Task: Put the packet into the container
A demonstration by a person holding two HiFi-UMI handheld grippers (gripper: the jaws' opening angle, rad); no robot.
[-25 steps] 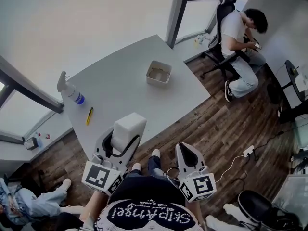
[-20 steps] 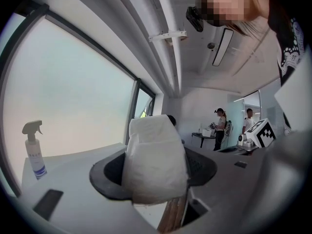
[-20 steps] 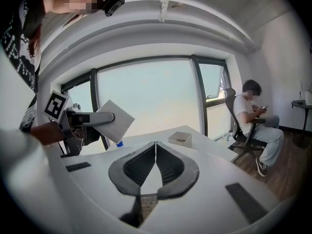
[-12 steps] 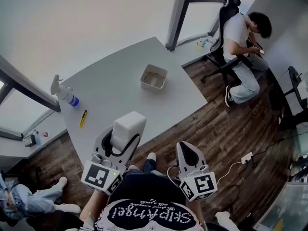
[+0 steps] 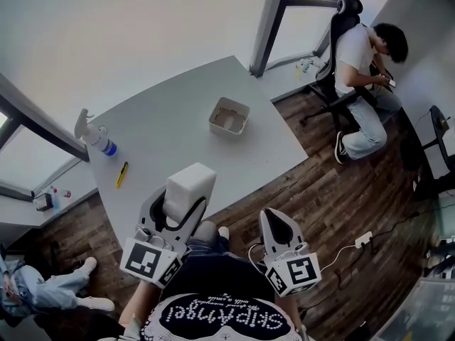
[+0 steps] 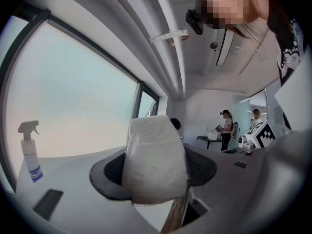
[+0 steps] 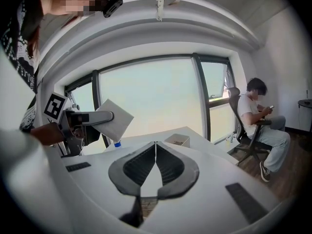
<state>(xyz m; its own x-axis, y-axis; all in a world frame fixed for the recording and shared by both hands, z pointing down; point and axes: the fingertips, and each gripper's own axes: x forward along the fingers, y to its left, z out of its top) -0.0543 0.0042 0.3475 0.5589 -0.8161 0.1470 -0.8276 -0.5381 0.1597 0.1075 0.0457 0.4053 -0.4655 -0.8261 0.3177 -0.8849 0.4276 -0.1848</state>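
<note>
While my left tongs [image 5: 183, 212] clamp the soft white paper packet [image 5: 190, 187] by its lower part, my right tongs [image 5: 279, 227] hang empty, jaws pressed together. Both tongs and the packet are well apart from the small square beige open container [image 5: 219, 124], on its near side. The container stands on the pale grey counter [image 5: 170, 141]. With so low a grip, I judge the packet could tilt or slip out on the reach towards the container. Letting go before I am squarely above the container would drop the packet beside it, and a low approach could knock the container aside.
</note>
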